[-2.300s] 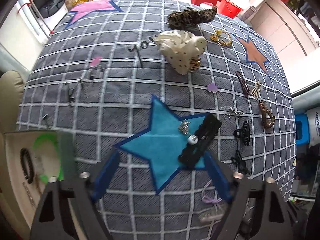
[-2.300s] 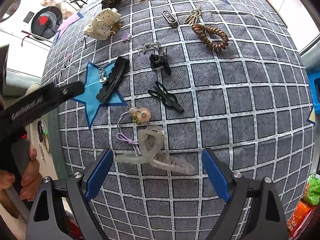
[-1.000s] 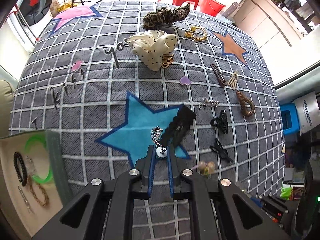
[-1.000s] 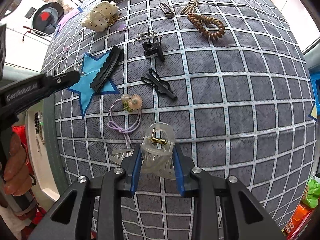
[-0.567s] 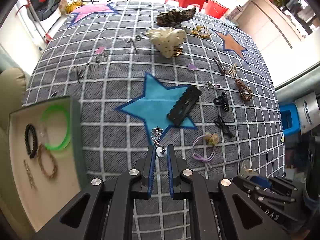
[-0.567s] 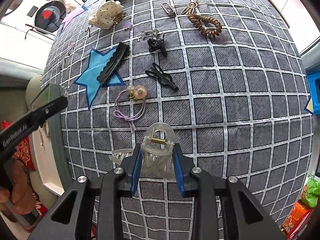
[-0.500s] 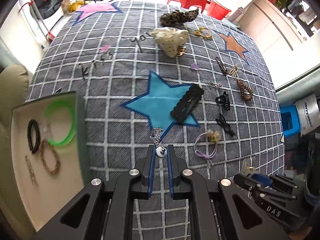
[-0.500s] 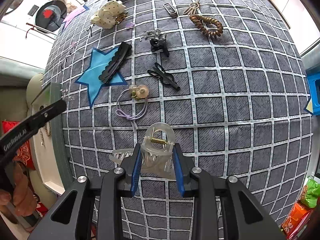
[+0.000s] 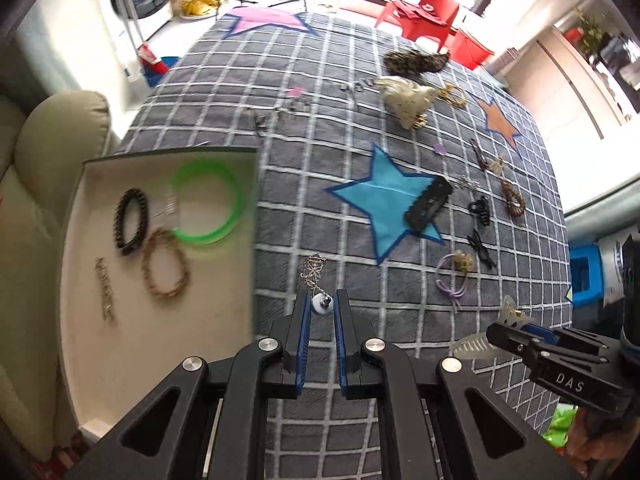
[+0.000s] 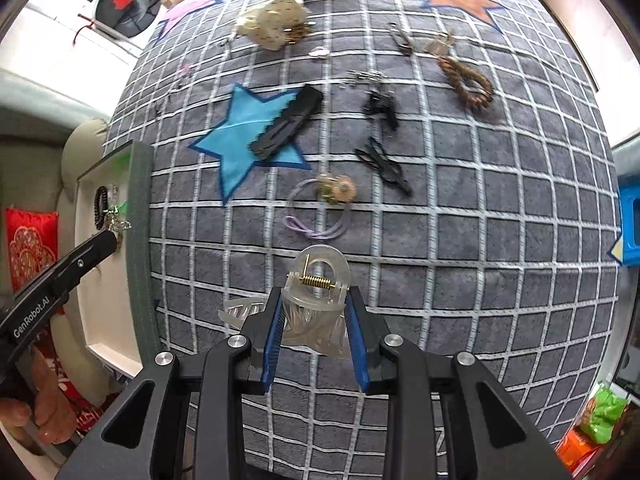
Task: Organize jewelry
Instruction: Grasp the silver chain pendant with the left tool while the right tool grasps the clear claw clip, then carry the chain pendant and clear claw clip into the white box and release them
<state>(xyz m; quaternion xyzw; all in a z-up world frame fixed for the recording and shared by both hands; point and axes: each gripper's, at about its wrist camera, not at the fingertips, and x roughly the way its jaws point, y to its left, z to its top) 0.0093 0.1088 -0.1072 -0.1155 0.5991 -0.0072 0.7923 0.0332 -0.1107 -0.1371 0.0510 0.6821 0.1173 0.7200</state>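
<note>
Both cameras ride just behind their tools and look steeply down the fingers onto the grey checked surface (image 9: 280,208) from well above it. The left view faces across it toward the far red chair (image 9: 428,12), with the open box (image 9: 160,360) close at its left edge. The right view hangs nearer the middle, the box (image 10: 140,240) at its left margin. They share the blue star (image 9: 384,200) (image 10: 240,140), and each catches the other tool at its border: the right tool (image 9: 516,332) and the left tool (image 10: 108,240).
</note>
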